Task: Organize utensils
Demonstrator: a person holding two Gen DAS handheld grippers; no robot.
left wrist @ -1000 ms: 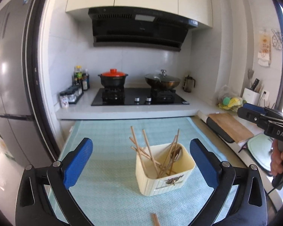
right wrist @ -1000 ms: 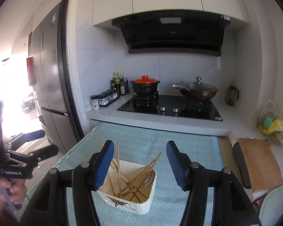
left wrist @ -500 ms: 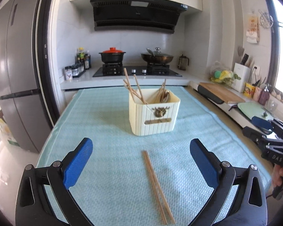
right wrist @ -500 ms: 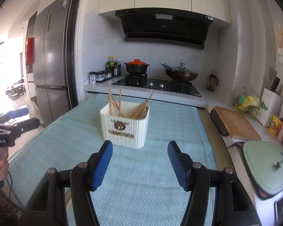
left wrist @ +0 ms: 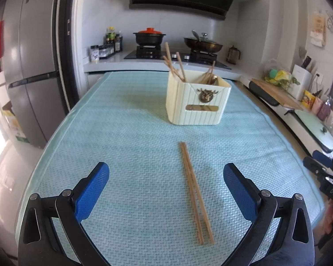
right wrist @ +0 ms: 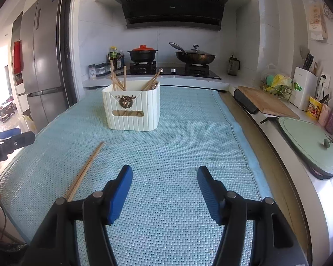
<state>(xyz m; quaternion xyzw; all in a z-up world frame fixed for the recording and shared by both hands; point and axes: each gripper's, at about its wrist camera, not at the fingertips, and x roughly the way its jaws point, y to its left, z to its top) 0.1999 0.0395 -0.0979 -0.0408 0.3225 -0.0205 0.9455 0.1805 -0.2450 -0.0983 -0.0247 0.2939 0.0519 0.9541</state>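
On the pale blue woven mat (left wrist: 126,133), a pair of wooden chopsticks (left wrist: 194,190) lies loose, side by side and almost touching, their far tips pointing toward the cream ribbed utensil holder (left wrist: 197,102). That holder stands upright farther back on the mat, apart from the loose pair, with a small brass ornament on its front and a slot below it. More chopsticks (left wrist: 174,63) lean at angles inside it, and what looks like a spoon bowl (left wrist: 213,79) shows among them.

Nearest the loose pair is the left gripper (left wrist: 166,190): its blue pads are spread wide with nothing between them but mat, and the chopsticks lie toward its right-hand finger without touching it. The right gripper (right wrist: 164,188) is likewise released, its blue fingers apart over bare mat, with the chopsticks well off to its left side.

Beyond the mat, a stove holds a black pot with a red lid (right wrist: 143,52) and a lidded wok (right wrist: 195,56) under a dark range hood (right wrist: 173,8). A grey refrigerator (left wrist: 31,71) stands at the left, and a wooden cutting board (right wrist: 266,103) lies on the counter at the right.
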